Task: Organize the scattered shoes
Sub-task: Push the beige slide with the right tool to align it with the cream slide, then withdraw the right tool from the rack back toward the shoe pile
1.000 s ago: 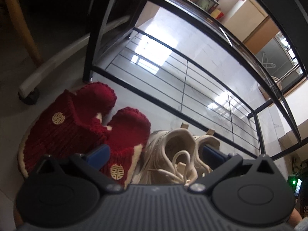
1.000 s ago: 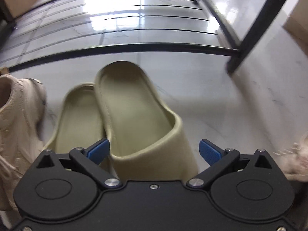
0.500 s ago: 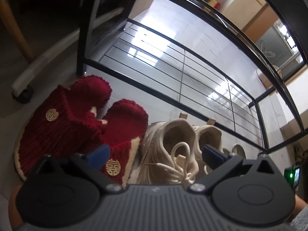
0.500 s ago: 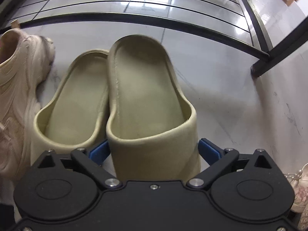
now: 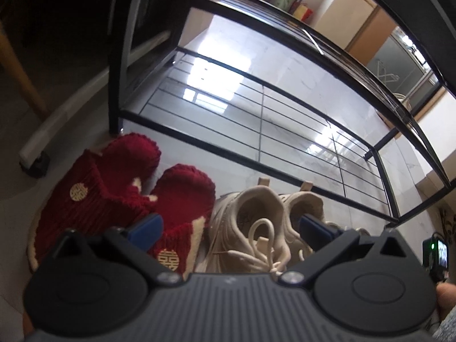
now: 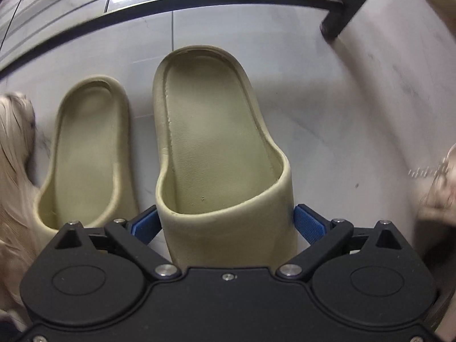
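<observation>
- In front of the shoe rack (image 6: 176, 1): right gripper (image 6: 225, 222) jaws straddle the olive slide (image 6: 211, 142), now parallel beside its mate (image 6: 88, 148); contact unclear.
- Left gripper (image 5: 228, 228) jaws spread, empty, above beige sneakers (image 5: 256, 228).
- Pair looks nearly aligned.

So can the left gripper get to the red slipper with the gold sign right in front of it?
Probably yes. The left gripper is open and holds nothing, and the nearer red slipper lies just ahead by its left finger, with nothing on top.

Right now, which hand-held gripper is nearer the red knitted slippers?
Left. The left hand-held gripper hovers over the red knitted slippers and sneakers; the right hand-held gripper straddles a beige slide farther along.
</observation>
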`<control>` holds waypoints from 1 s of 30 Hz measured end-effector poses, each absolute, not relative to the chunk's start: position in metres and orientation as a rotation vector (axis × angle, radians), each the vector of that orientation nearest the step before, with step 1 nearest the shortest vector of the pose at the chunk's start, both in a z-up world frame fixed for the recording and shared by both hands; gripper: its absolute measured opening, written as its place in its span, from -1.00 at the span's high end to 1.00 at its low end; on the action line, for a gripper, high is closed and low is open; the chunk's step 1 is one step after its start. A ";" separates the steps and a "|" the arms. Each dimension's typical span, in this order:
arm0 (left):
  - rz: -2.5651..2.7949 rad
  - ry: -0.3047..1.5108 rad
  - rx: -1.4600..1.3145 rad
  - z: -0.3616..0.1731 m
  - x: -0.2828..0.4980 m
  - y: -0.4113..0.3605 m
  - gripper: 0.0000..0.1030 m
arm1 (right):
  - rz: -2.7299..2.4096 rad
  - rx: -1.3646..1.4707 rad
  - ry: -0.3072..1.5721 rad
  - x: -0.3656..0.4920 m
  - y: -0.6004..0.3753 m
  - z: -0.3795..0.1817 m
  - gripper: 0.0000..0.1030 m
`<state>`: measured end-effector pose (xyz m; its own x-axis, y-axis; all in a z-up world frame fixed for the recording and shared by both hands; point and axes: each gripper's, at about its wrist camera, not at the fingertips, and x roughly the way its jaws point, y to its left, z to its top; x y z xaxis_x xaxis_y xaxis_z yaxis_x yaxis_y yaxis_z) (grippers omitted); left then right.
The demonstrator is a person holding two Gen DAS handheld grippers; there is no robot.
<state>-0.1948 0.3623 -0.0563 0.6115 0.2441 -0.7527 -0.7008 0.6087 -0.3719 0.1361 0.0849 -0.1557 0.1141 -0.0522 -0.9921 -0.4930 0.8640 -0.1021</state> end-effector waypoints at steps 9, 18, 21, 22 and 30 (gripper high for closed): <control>0.595 0.698 -0.717 -0.053 -0.197 0.363 -0.99 | 0.289 -0.436 1.447 0.127 0.091 -0.158 -0.95; 0.607 0.694 -0.604 -0.044 -0.193 0.351 -0.99 | 0.298 -0.427 1.273 0.120 0.098 -0.119 -0.96; 0.608 0.690 -0.549 -0.041 -0.191 0.346 -0.99 | 0.340 -0.414 1.171 0.107 0.105 -0.097 -0.96; 0.606 0.689 -0.523 -0.039 -0.190 0.343 -0.99 | 0.356 -0.408 1.143 0.102 0.107 -0.091 -0.96; 0.604 0.684 -0.416 -0.033 -0.185 0.332 -0.99 | 0.475 -0.542 0.828 0.060 0.137 -0.039 -0.98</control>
<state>-0.1854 0.3322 -0.0334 0.6176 0.3765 -0.6906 -0.6383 0.7529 -0.1604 0.0599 0.1373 -0.0387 0.5882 0.1823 -0.7879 -0.5878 0.7655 -0.2617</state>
